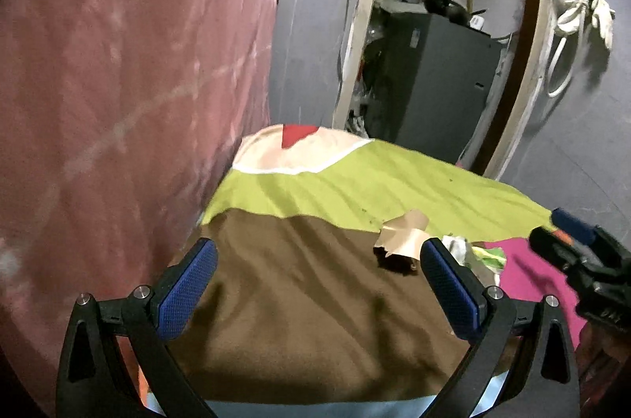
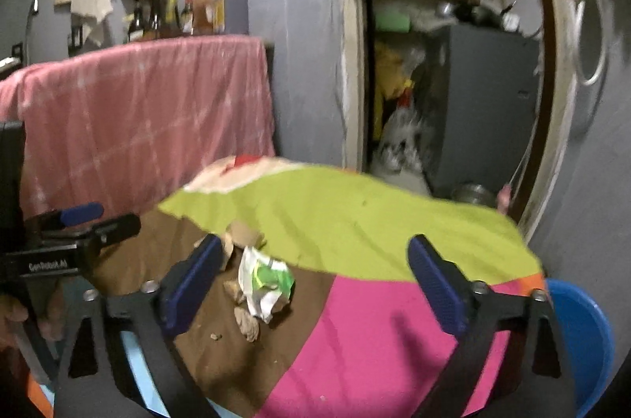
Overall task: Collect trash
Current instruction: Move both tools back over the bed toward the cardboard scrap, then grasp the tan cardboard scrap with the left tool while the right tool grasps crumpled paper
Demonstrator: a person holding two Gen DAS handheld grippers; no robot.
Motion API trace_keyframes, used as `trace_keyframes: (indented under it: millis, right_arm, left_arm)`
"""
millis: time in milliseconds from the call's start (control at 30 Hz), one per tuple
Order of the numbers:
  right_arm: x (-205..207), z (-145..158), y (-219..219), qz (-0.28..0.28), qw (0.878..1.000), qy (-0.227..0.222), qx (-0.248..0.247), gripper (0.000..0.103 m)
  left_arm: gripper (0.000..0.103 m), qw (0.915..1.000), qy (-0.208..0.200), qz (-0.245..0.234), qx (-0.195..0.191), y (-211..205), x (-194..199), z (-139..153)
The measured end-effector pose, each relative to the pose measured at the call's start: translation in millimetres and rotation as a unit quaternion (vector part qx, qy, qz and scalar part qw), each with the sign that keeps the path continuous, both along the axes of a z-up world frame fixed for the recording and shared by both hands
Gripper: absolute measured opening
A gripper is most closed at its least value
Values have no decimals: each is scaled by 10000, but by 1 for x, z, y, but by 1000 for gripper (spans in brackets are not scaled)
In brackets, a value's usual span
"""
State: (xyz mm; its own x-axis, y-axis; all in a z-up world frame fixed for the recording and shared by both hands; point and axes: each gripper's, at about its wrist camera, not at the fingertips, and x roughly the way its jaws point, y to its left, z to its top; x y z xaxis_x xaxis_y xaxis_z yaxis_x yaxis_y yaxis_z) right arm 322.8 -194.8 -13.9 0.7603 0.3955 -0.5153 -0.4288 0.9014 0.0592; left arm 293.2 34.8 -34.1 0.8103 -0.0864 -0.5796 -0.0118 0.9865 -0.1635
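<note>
Trash lies on a bed with a patchwork cloth (image 1: 299,292). A crumpled tan paper piece (image 1: 402,234) sits on the brown patch, and it also shows in the right wrist view (image 2: 242,234). A white-green crumpled wrapper (image 2: 264,282) lies beside it, partly hidden behind my left finger in the left wrist view (image 1: 489,256). Small brown scraps (image 2: 246,323) lie near the wrapper. My left gripper (image 1: 319,284) is open and empty, left of the trash. My right gripper (image 2: 315,284) is open and empty, with the wrapper just inside its left finger.
A pink cloth-covered stand (image 2: 146,110) with bottles on top is at the left. A blue tub (image 2: 579,339) sits at the bed's right edge. An open doorway with a grey cabinet (image 1: 437,79) is behind the bed. The right gripper shows in the left view (image 1: 579,252).
</note>
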Motion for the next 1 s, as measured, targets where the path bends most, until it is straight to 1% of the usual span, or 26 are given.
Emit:
trace_keyframes:
  millis: [33, 133, 200, 267, 333, 400, 433, 467, 533, 567, 600, 667, 700, 767, 833, 1000]
  right_arm:
    - [3, -3, 3, 40, 9999, 97, -20, 82]
    - [11, -15, 8, 266, 9986, 466, -20, 73]
    - [16, -23, 12, 381, 9970, 675, -63, 64]
    - [20, -28, 15, 480, 9952, 846, -72, 61]
    - [24, -34, 17, 584, 9929, 1035, -35, 55]
    - [28, -38, 18, 630, 9911, 1173, -18, 43]
    - [29, -39, 17, 655, 9904, 1216, 10, 40]
    - [29, -40, 15, 666, 9900, 1246, 46, 32]
    - [30, -39, 13, 664, 9895, 1279, 138, 24]
    - [30, -39, 10, 661, 9891, 1298, 197, 18]
    - [31, -39, 9, 644, 9892, 1298, 222, 15]
    - [30, -38, 6, 615, 9896, 1275, 240, 12]
    - [29, -38, 4, 609, 9899, 1257, 241, 11]
    - [27, -36, 0, 569, 9906, 1217, 263, 10]
    - [26, -35, -5, 514, 9913, 1174, 296, 10]
    - [23, -30, -18, 431, 9923, 1083, 421, 10]
  left_arm:
    - [100, 10000, 42, -21, -28, -1, 2, 0]
    - [97, 9998, 151, -102, -104, -1, 7, -4]
    - [93, 9994, 221, -164, -185, -1, 10, -4]
    - [87, 9988, 296, -264, -288, -1, 14, -5]
    - [83, 9979, 369, -371, -369, -3, 19, -7]
    - [78, 9967, 450, -504, -441, -7, 22, -8]
    - [77, 9960, 491, -576, -476, -9, 23, -8]
    - [74, 9953, 519, -637, -508, -12, 24, -8]
    - [73, 9941, 576, -746, -537, -17, 28, -9]
    - [73, 9937, 592, -783, -533, -19, 30, -10]
    - [72, 9932, 613, -837, -521, -22, 31, -10]
    - [69, 9923, 669, -917, -488, -28, 36, -12]
    - [67, 9917, 703, -971, -463, -31, 38, -14]
    - [63, 9909, 762, -1028, -405, -35, 43, -17]
    - [62, 9903, 805, -1076, -361, -39, 48, -18]
    - [46, 9884, 951, -1114, -396, -42, 58, -22]
